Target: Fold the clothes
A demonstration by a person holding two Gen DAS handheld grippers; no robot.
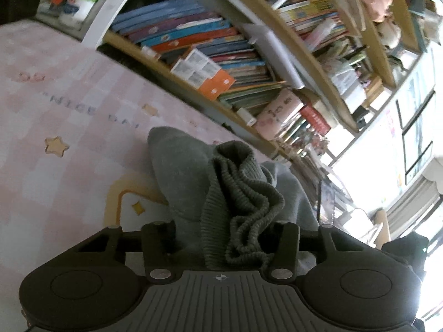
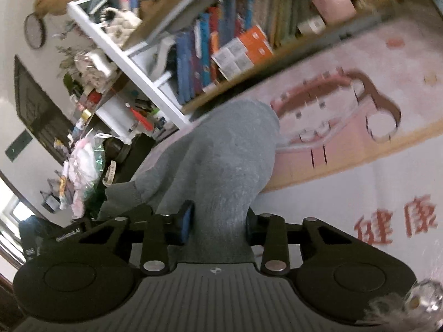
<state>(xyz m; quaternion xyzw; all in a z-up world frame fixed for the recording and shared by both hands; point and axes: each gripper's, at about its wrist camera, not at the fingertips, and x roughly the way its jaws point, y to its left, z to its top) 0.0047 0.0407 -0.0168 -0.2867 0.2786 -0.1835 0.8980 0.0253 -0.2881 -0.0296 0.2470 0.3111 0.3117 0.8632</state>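
L claw (image 1: 221, 238) clamped on grey sweater (image 1: 235, 193) hem, R claw (image 2: 218, 221) pinching same sweater

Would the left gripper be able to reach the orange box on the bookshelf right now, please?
Probably not: the left gripper is shut on the grey sweater, which bunches between it and the orange box.

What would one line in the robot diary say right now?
left gripper: jaws shut on ribbed hem of grey knitted sweater | right gripper: jaws shut on same sweater | sweater lifted over pink patterned mat
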